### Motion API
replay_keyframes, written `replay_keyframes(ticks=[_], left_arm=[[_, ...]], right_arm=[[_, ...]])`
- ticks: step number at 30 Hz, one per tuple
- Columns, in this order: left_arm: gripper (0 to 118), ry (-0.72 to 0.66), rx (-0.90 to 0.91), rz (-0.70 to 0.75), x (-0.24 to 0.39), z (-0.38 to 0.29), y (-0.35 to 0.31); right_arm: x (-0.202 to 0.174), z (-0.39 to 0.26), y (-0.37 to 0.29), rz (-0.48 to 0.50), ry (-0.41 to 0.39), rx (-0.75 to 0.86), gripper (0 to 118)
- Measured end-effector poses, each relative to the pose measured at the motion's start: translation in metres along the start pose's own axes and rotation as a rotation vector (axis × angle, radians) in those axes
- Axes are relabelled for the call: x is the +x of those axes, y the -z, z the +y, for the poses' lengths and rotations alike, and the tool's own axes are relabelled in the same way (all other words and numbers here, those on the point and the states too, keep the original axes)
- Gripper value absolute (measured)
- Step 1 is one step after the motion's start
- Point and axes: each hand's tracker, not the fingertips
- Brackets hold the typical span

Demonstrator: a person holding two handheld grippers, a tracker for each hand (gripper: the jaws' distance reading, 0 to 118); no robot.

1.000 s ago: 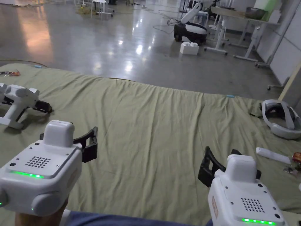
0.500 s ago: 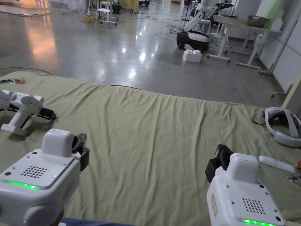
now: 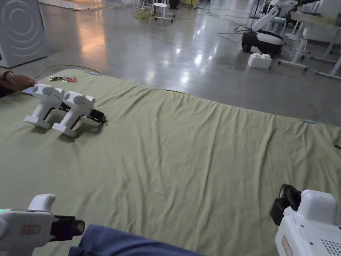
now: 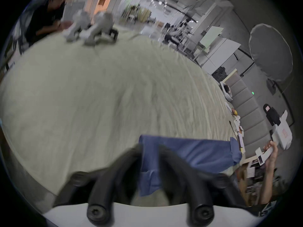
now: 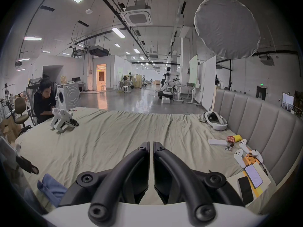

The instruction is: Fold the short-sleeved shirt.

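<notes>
A blue shirt (image 3: 133, 243) lies bunched at the near edge of the green sheet (image 3: 199, 150), right below me. In the left gripper view the blue shirt (image 4: 196, 153) stretches off to the right. My left gripper (image 3: 78, 228) lies on its side at the shirt's left end. Its own view shows the left gripper (image 4: 150, 148) with the jaws a little apart and blue cloth in the gap. From the right gripper view the shirt (image 5: 52, 191) rests on the sheet just under that gripper. My right gripper (image 3: 283, 203) hovers low on the right, and its own view shows it (image 5: 151, 144) shut with nothing in it.
Two spare white grippers (image 3: 63, 110) stand on the sheet at the far left, near a person's hand (image 3: 16, 81). A headset (image 5: 215, 120), hand controllers (image 5: 246, 156) and phones (image 5: 253, 175) lie along the padded headboard on the right. Beyond the bed's far edge is shiny floor.
My head has turned left and down. The left gripper dropped low, rolled sideways beside the blue shirt, and its jaws parted slightly. The right gripper stays shut, lower in view.
</notes>
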Motion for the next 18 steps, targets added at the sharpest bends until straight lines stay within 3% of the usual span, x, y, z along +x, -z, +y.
replay_keyframes(ticks=[2, 3, 11, 16, 18], left_arm=[[63, -0.042, -0.049, -0.034, -0.019, -0.004, 0.012], [69, -0.056, -0.065, -0.073, -0.025, -0.006, 0.017], [75, -0.165, -0.086, -0.249, -0.044, -0.009, 0.045], [74, -0.367, -0.133, -0.469, -0.06, -0.011, 0.066], [60, -0.387, -0.193, -0.506, -0.055, -0.018, 0.079]], right_arm=[[0.0, -0.003, 0.002, 0.0, 0.002, -0.017, 6], [0.0, -0.004, 0.003, -0.001, 0.0, -0.026, 6], [-0.002, -0.016, 0.009, -0.006, -0.029, -0.09, 6], [-0.007, -0.021, 0.01, 0.0, -0.029, -0.112, 6], [-0.01, -0.023, 0.011, 0.004, -0.032, -0.119, 6]])
